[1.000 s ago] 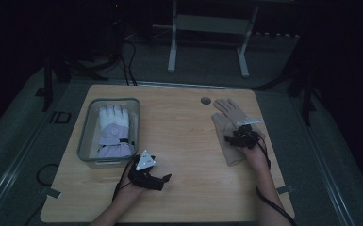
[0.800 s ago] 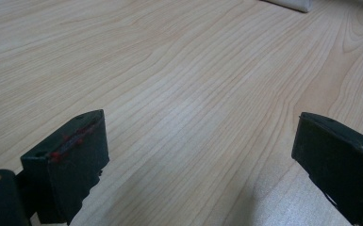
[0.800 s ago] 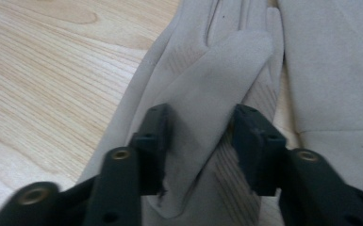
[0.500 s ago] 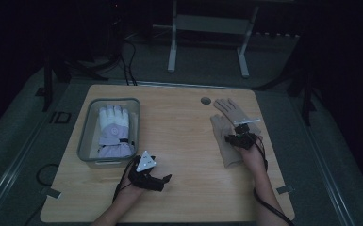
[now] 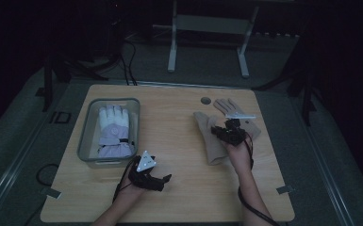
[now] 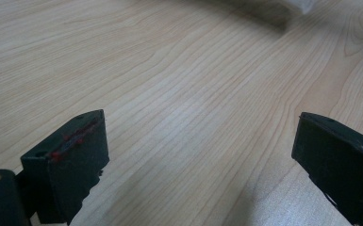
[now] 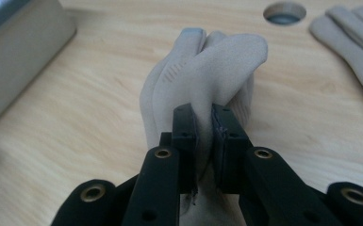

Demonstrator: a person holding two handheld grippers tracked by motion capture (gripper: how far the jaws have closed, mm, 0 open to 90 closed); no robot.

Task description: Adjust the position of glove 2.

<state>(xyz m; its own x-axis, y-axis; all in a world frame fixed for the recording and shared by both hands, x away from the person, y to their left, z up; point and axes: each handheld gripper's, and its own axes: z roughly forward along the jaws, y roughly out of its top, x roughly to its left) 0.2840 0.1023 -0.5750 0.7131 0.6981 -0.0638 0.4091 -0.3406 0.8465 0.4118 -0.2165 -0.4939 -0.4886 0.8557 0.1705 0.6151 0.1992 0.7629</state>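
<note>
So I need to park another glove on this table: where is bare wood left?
The widest bare patch runs down the middle, between the grey plastic bin and the beige fabric glove pinched in the right claw. The near edge beside the left claw is also free. The far right is crowded by a second beige glove.

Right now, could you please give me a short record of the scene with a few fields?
surface: wooden table
right gripper: jaws have just closed, pinching the beige glove
left gripper: open, nothing between the jaws, over bare wood
second beige glove: flat on the table beside the held one
grey bin: holds a white and lilac glove
</note>
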